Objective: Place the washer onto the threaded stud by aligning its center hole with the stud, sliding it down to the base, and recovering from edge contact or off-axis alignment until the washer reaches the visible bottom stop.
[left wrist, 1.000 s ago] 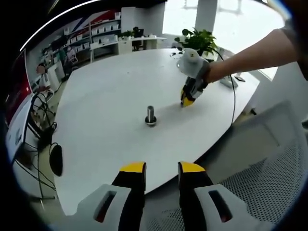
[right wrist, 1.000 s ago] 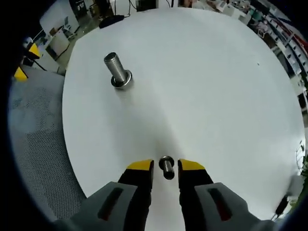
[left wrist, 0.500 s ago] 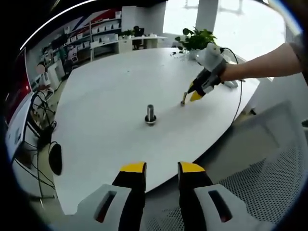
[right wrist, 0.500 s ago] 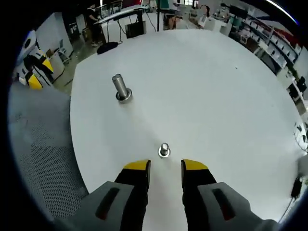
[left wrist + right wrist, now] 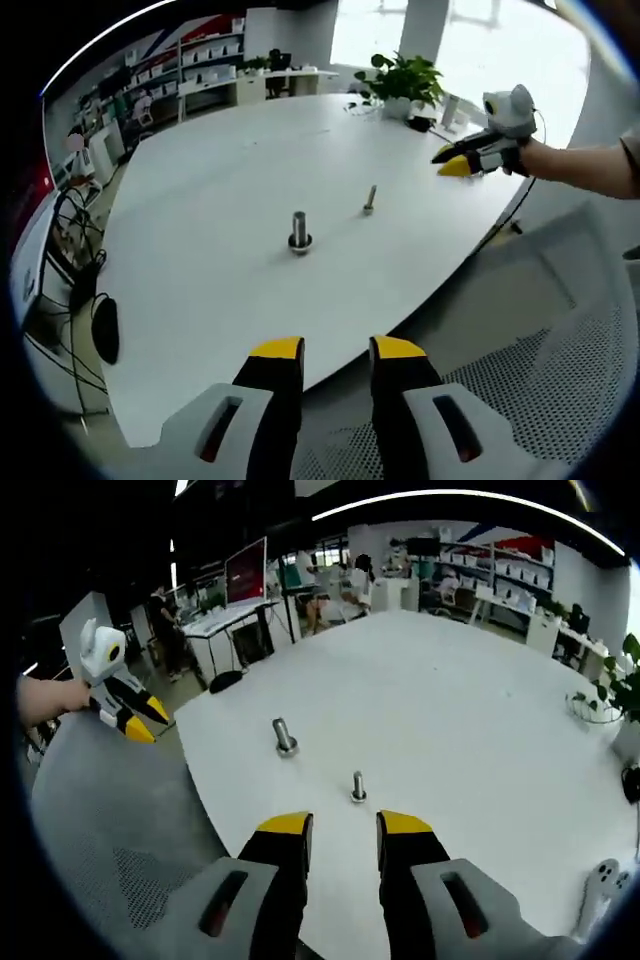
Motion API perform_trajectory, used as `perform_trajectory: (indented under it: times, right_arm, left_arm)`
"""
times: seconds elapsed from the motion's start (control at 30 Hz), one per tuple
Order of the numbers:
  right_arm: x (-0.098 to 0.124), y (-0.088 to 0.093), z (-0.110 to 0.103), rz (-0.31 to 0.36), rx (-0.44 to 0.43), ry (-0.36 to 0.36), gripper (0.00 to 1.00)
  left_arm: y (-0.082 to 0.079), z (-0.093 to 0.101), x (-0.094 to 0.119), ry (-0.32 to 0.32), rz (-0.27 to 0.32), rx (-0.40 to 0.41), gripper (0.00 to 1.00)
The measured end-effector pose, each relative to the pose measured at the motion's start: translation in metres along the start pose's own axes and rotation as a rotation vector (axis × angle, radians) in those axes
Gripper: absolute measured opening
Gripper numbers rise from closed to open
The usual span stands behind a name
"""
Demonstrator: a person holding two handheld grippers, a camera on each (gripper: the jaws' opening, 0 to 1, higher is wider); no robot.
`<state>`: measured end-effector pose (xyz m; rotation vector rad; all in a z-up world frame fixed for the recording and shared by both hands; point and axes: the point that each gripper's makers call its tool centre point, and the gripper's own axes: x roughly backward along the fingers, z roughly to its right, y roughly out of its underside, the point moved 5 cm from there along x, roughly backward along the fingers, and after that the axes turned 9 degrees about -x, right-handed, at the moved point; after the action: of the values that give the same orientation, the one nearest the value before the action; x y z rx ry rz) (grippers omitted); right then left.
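Two metal studs stand upright on the white table. The thick stud has a wider metal ring at its foot. To its right stands the thin stud, also with a flat ring around its base; I cannot tell whether either ring is the washer. My left gripper hangs open and empty off the near table edge, and shows at the left of the right gripper view. My right gripper is open and empty, well short of the thin stud; it is held beyond the table's right edge.
A grey mesh chair lies under both grippers. A potted plant and cables sit at the table's far side. Black cables and a dark object lie on the floor to the left. A white device rests near the right gripper.
My right gripper, whose jaws stood around the thin stud a second ago, has let it go and drawn back past the table edge. The studs stand where they were.
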<state>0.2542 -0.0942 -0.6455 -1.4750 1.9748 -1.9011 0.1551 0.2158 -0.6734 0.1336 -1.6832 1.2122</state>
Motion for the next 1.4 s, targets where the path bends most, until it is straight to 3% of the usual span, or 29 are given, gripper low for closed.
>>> perform_trajectory:
  times: [0.2,0.37,0.43,0.53,0.67,0.93,1.13,1.2,1.3,1.4]
  right_arm:
    - [0.042,-0.02,-0.033,0.169,-0.122,-0.03,0.33]
    - [0.066,-0.013,-0.059,0.183,-0.124,-0.019,0.33]
    - [0.069,-0.006,-0.068,0.167,-0.062,0.001,0.32]
    - [0.069,0.003,-0.077,0.168,-0.059,0.005,0.32]
    - [0.063,0.016,-0.08,0.147,-0.085,0.005,0.32]
    - [0.057,0.021,-0.087,0.148,-0.019,0.022,0.32]
    - [0.051,0.025,-0.084,0.149,0.063,0.062,0.33]
    - [0.046,0.03,-0.078,0.132,0.037,0.065,0.39]
    - [0.045,0.039,-0.072,0.086,-0.078,0.051,0.39]
    - [0.047,0.04,-0.07,0.091,-0.068,0.07,0.37]
  left_arm:
    - [0.0,0.0,0.001,0.007,0.005,0.013,0.24]
    - [0.001,0.0,0.0,-0.002,-0.004,0.012,0.28]
    - [-0.001,-0.003,0.002,-0.029,0.005,0.005,0.27]
    - [-0.004,-0.008,0.006,-0.044,0.044,0.029,0.27]
    - [-0.004,-0.002,0.003,-0.028,0.03,-0.003,0.27]
    - [-0.004,-0.002,0.003,-0.025,0.027,-0.013,0.27]
    - [-0.008,-0.005,0.006,-0.038,0.057,-0.002,0.27]
    - [-0.007,-0.004,0.005,-0.03,0.051,0.0,0.27]
    - [-0.006,-0.002,0.003,-0.032,0.036,-0.021,0.27]
    - [-0.008,-0.002,0.005,-0.037,0.05,-0.012,0.27]
